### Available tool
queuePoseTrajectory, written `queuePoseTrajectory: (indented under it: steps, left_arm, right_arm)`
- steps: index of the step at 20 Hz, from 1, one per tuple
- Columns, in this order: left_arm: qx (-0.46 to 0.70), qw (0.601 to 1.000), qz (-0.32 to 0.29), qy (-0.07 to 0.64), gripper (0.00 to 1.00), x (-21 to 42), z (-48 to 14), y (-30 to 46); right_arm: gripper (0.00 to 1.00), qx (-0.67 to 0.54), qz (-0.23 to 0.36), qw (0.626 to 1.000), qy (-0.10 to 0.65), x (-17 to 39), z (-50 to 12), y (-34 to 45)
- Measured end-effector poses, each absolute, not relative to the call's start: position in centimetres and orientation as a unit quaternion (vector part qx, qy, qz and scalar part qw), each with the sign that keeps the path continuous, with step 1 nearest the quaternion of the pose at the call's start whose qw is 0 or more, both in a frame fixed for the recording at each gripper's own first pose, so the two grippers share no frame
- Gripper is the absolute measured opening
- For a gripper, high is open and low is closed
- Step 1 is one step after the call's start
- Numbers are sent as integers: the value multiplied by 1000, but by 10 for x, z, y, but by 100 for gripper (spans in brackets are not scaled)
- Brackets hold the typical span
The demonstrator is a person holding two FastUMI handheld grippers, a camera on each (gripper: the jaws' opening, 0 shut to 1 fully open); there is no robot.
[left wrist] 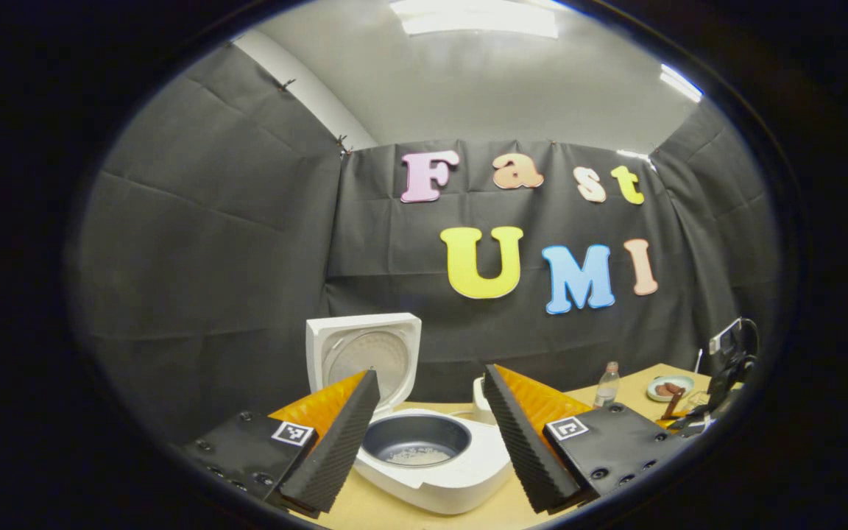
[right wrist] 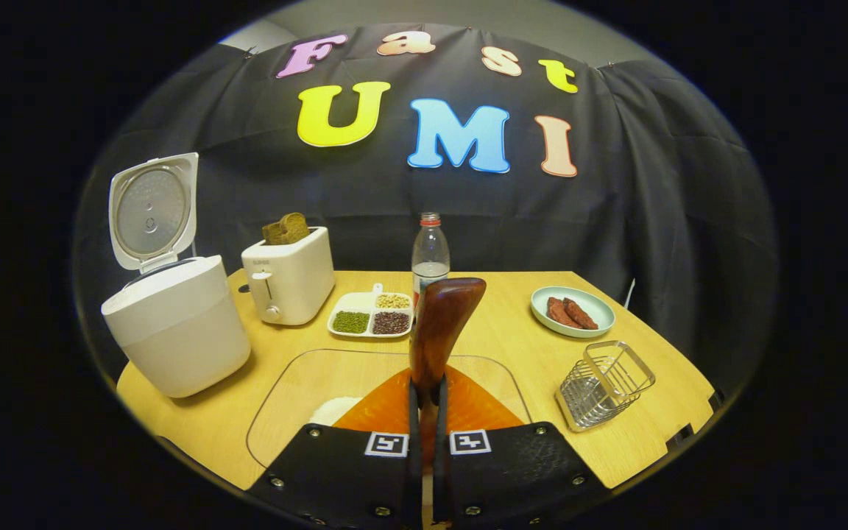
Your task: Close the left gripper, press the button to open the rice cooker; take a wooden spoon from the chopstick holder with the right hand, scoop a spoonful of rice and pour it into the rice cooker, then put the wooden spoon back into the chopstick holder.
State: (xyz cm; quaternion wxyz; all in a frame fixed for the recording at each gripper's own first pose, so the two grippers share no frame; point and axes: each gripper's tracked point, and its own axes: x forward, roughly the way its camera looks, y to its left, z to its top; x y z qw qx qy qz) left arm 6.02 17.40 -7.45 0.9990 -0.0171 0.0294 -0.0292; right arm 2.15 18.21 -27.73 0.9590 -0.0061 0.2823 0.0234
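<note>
Wooden spoon [right wrist: 440,331] (upright) between fingers [right wrist: 413,412]

We get bright, even light from the ceiling panels [left wrist: 479,18] up top, which blow out to pure white. Shadows under things on the surface [right wrist: 512,324] stay soft. Focus looks sharp mid-frame, but the fisheye bends everything hard toward the edges and dims there.

Rice cooker [right wrist: 174,331]: matt white plastic, dark smooth inner pot [left wrist: 417,439]. Wooden spoon [right wrist: 442,324]: glossy brown wood. Chopstick holder [right wrist: 604,383]: shiny metal wire. Desk [right wrist: 497,324]: smooth pale wood.
</note>
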Motion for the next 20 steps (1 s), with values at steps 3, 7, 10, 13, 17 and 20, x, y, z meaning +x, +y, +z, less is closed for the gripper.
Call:
queuePoseTrajectory:
  steps: [3,7,10,13,17,20]
  left_arm:
    - [-13,999,-33,29,94,58,-74,171]
    - [-18,999,-32,29,99,58,-72,173]
    - [-19,999,-33,29,99,58,-71,173]
    - [-20,999,-36,29,99,58,-69,171]
    - [-15,999,-40,28,94,57,-65,169]
    - [-14,999,-41,24,99,57,-62,168]
  right_arm:
    - [6,31,36,955,292,18,-278,191]
    - [6,143,28,938,316,15,-279,189]
    - [6,235,5,911,338,16,-283,177]
    - [6,309,-18,882,354,14,-290,160]
    - [6,375,-30,856,355,16,-285,145]
    - [6,405,-39,848,341,25,-274,133]
